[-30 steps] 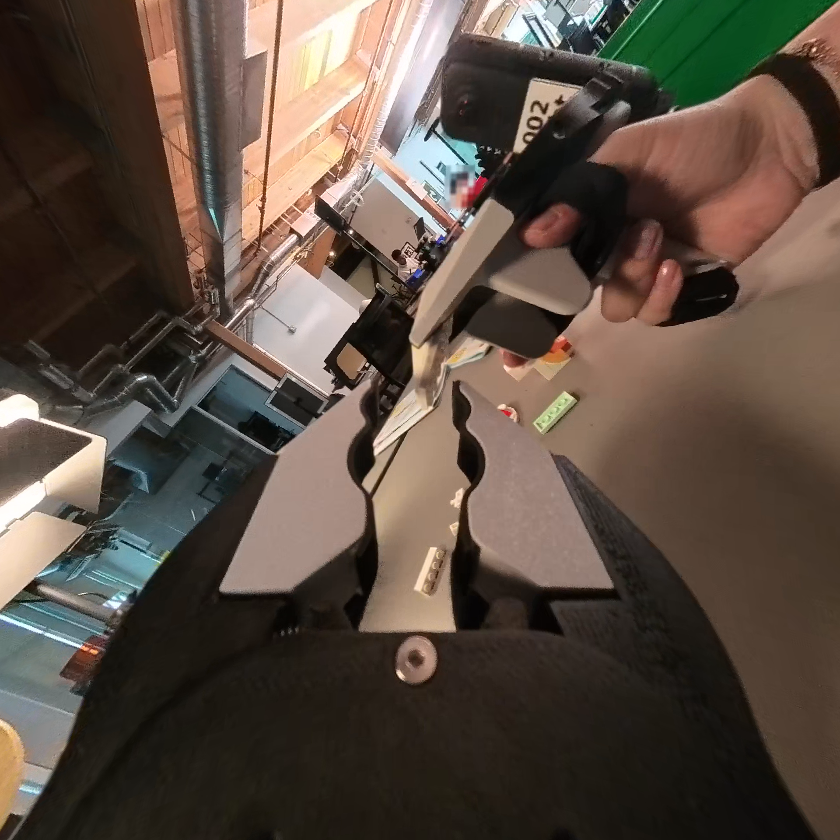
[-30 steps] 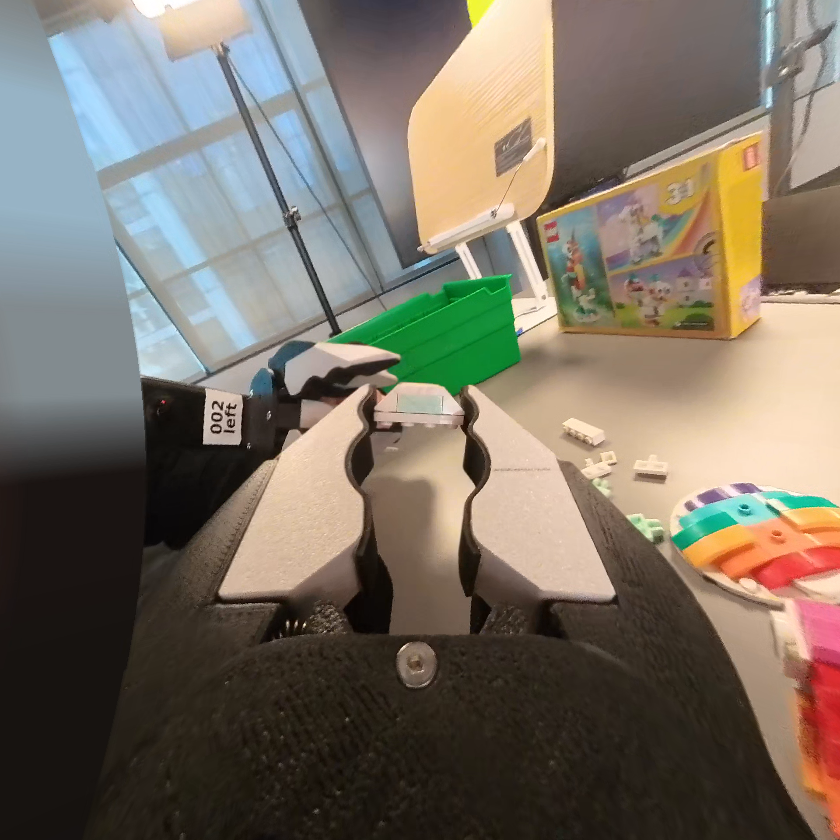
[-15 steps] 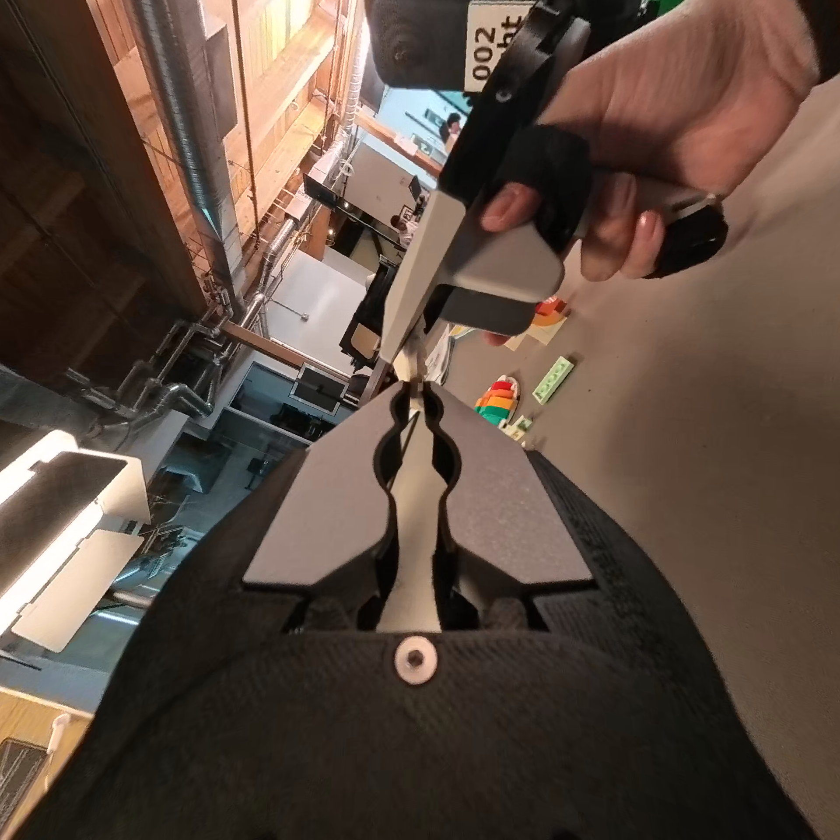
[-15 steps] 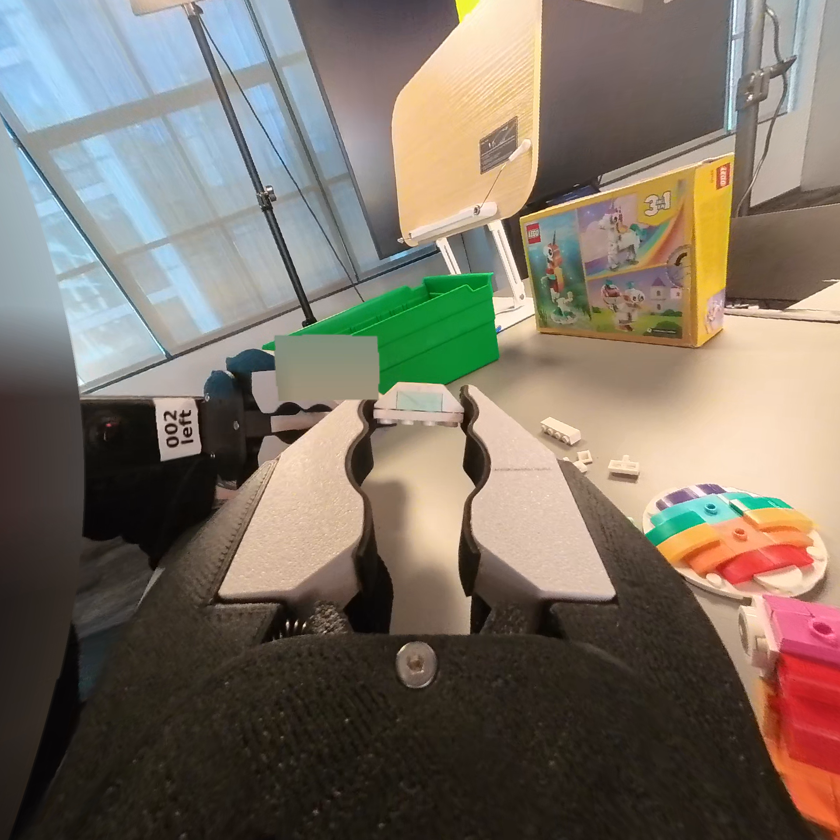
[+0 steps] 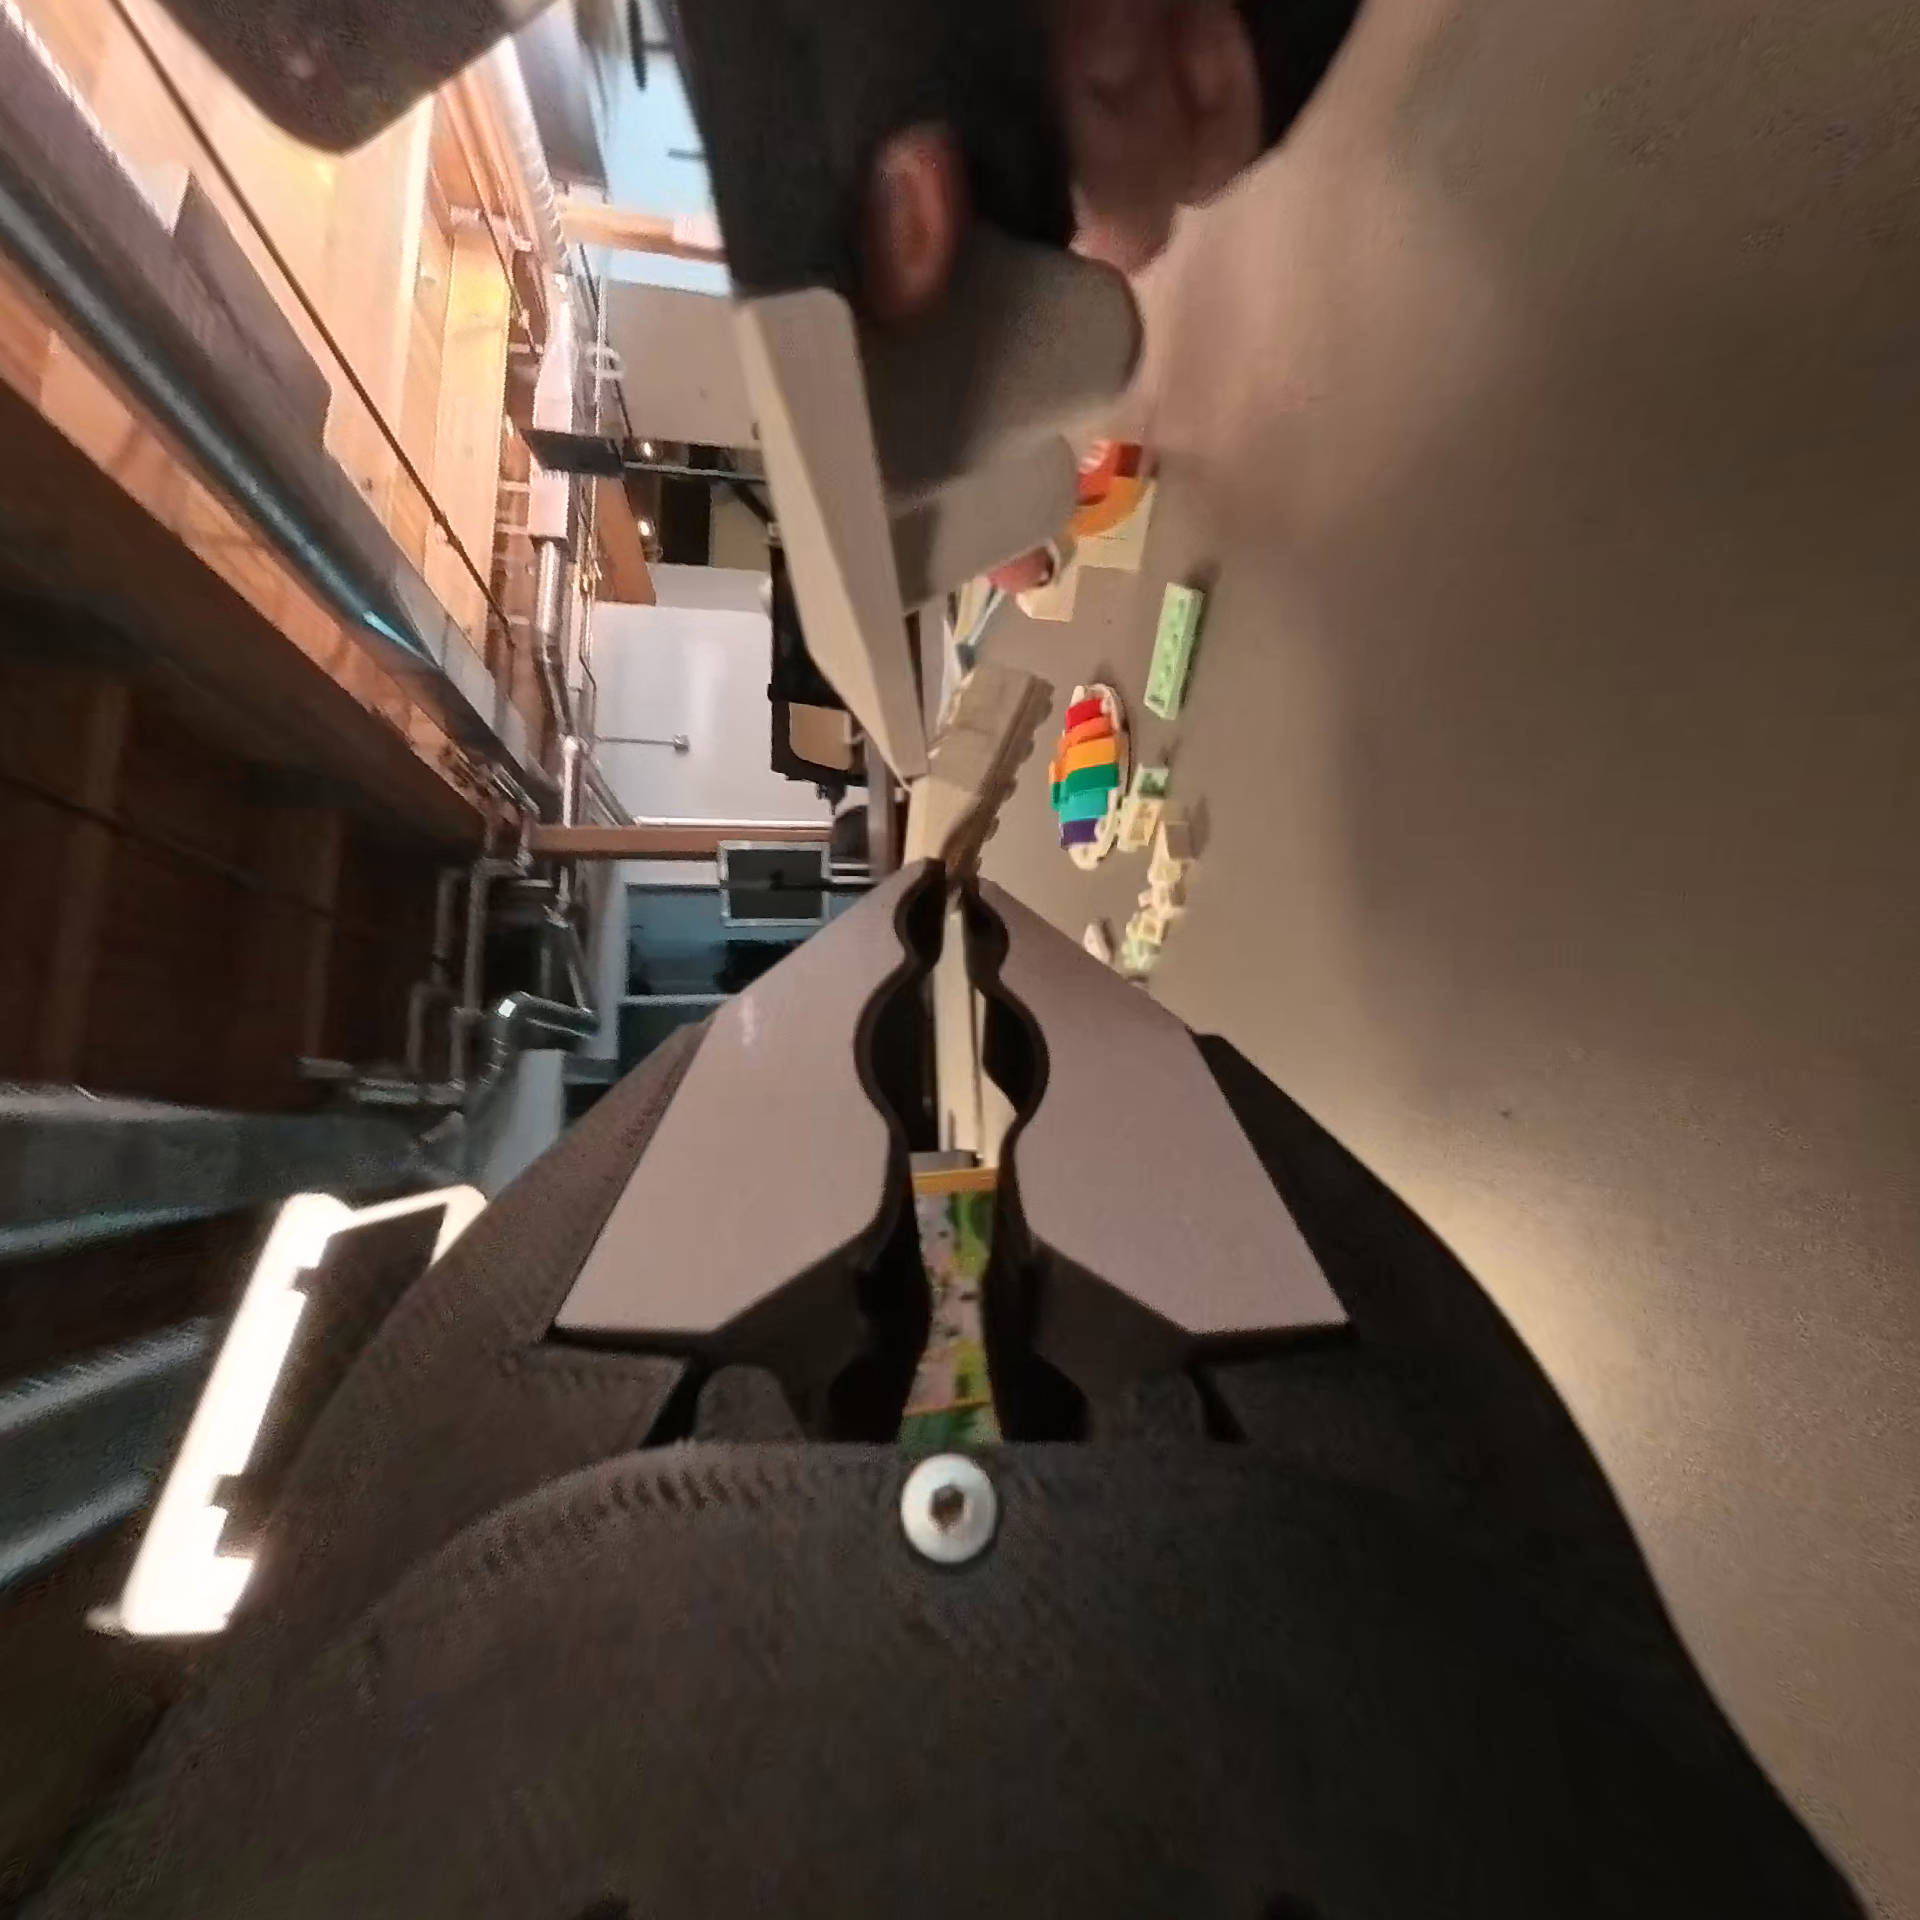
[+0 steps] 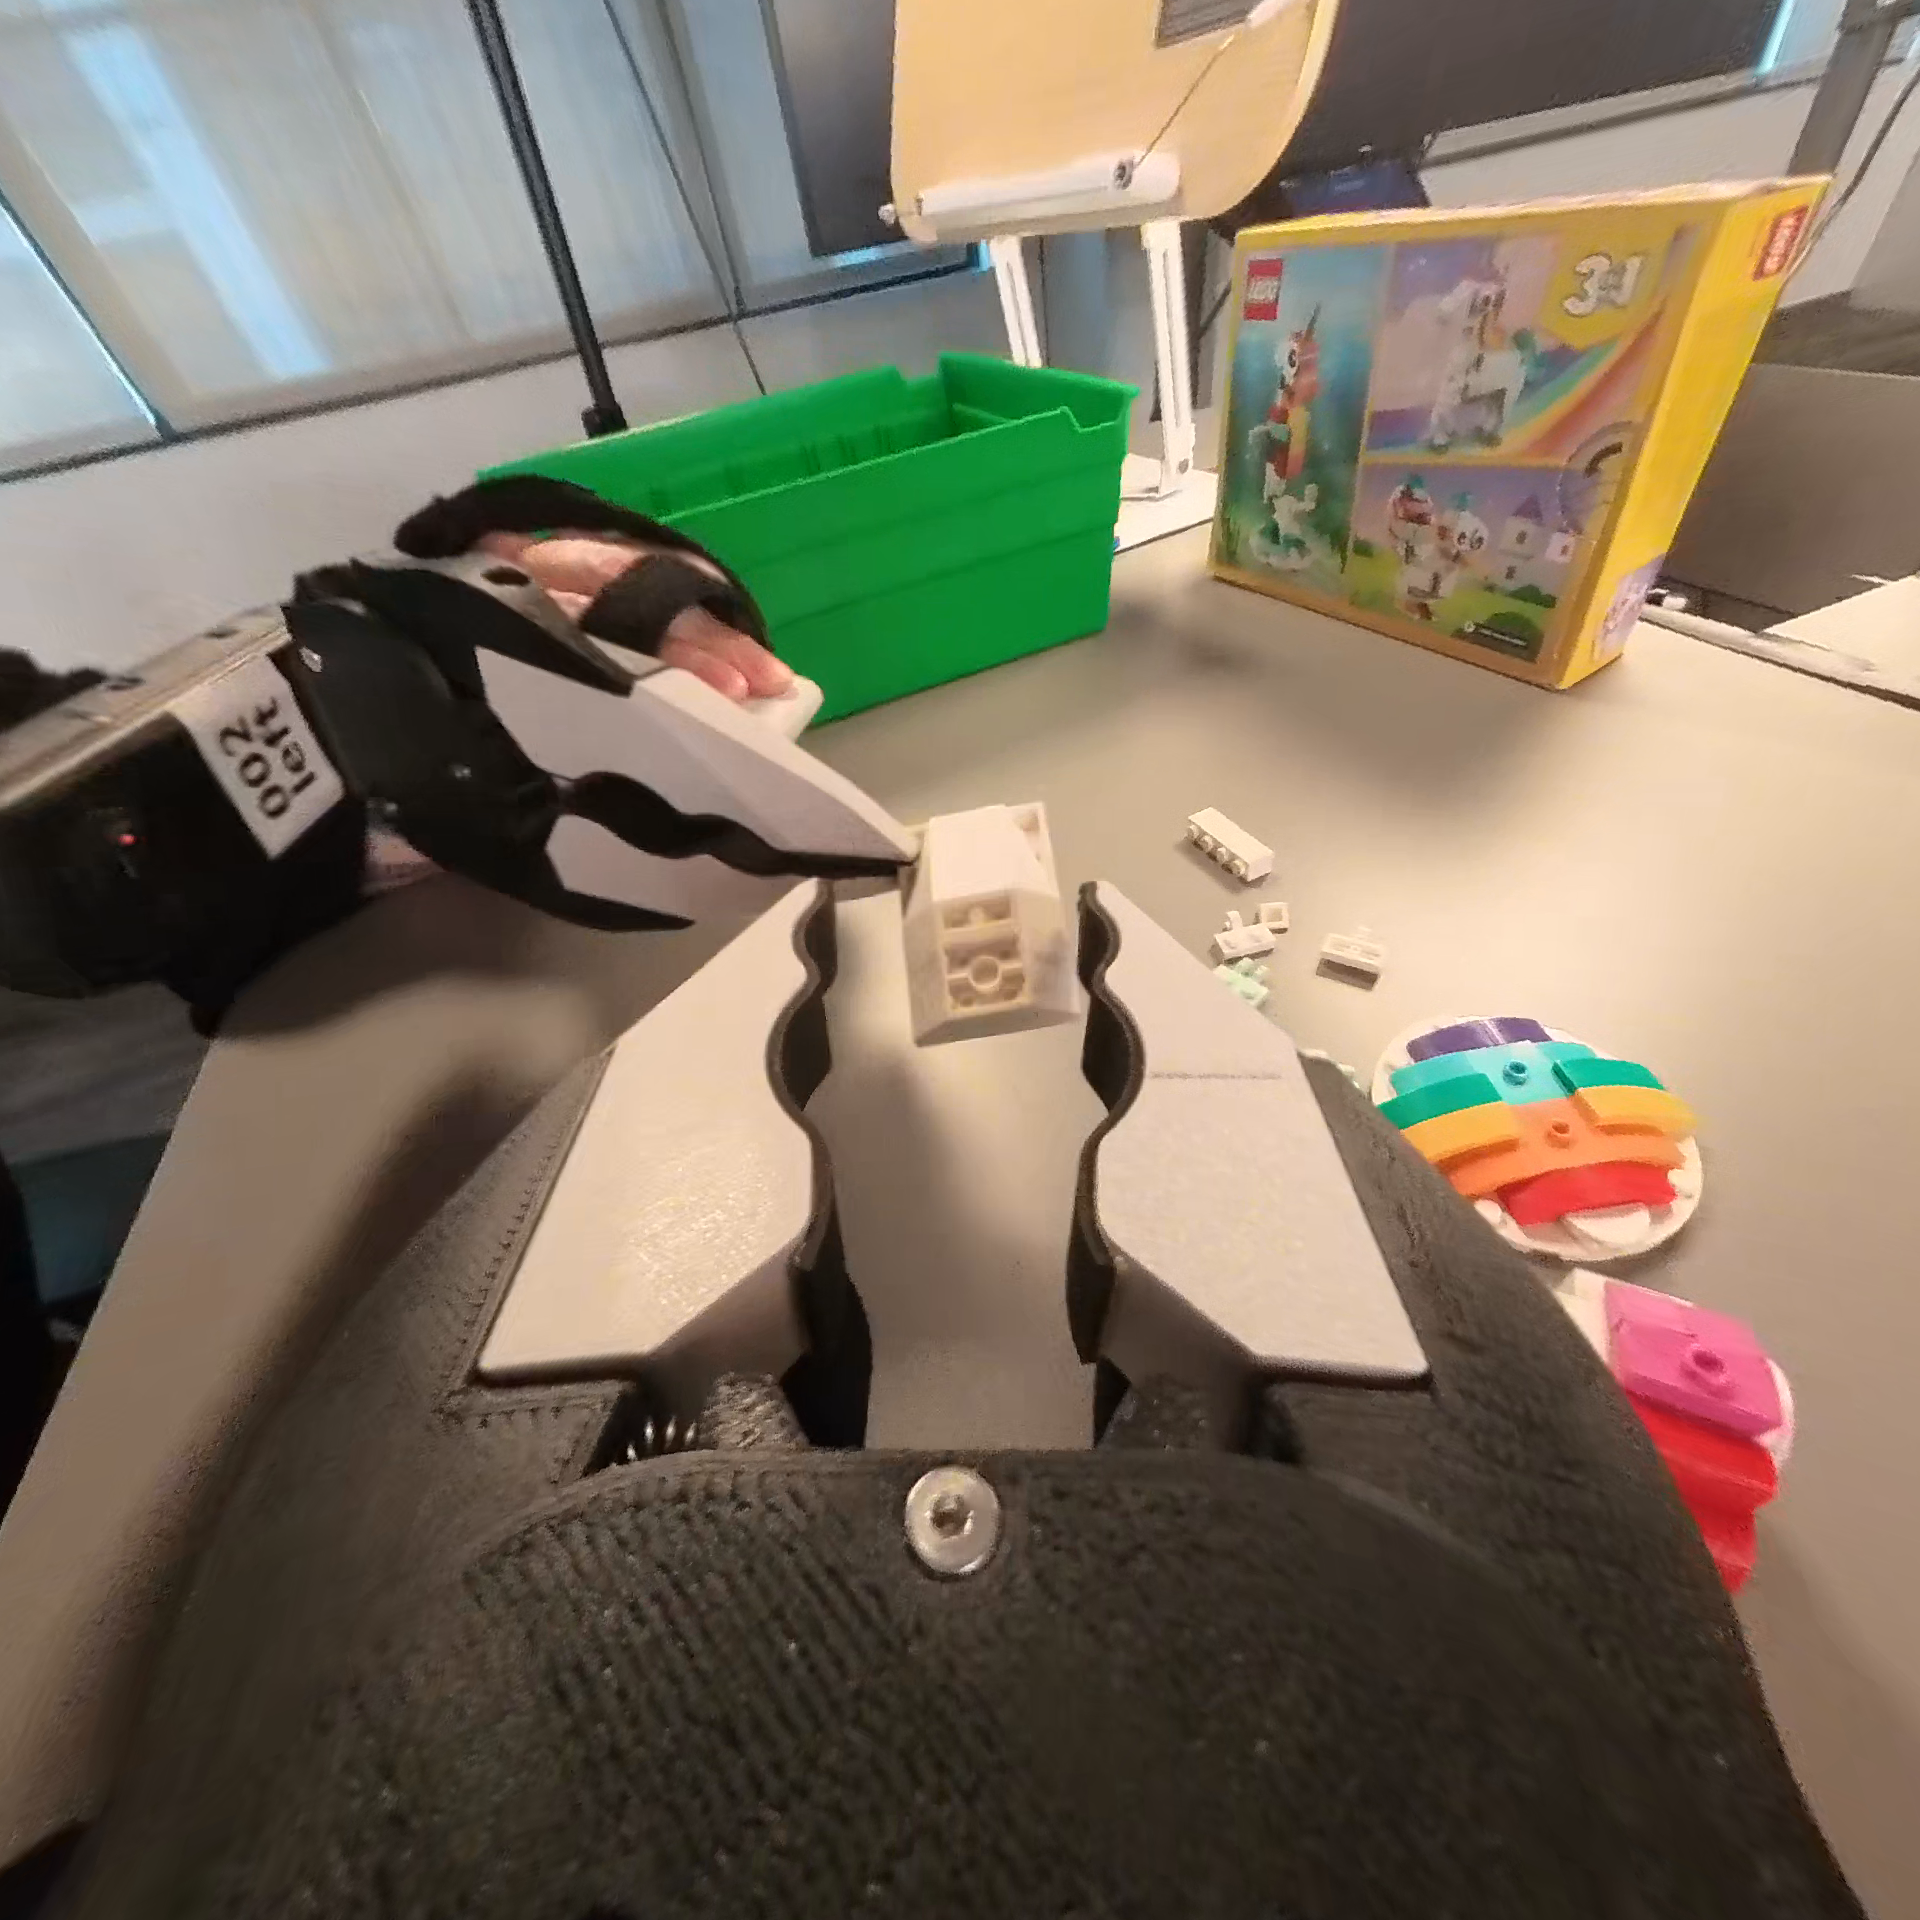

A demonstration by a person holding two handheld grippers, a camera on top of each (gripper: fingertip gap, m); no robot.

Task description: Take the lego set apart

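Note:
A white lego piece hangs in the air over the grey table, its hollow underside towards the right wrist camera. My left gripper is shut on the piece's upper left edge. In the left wrist view my left gripper has its tips pinched on a thin pale edge. My right gripper is open, its fingers on either side of the piece with a gap on the left. One right finger shows close above in the left wrist view.
A rainbow disc and a pink and red stack lie at the right. Small loose white pieces lie beyond the gripper. A green bin and a yellow box stand at the back. A light green plate lies on the table.
My left gripper closed on the white piece. My right gripper, which held the piece flat between its tips, opened. The piece has tipped so its underside shows.

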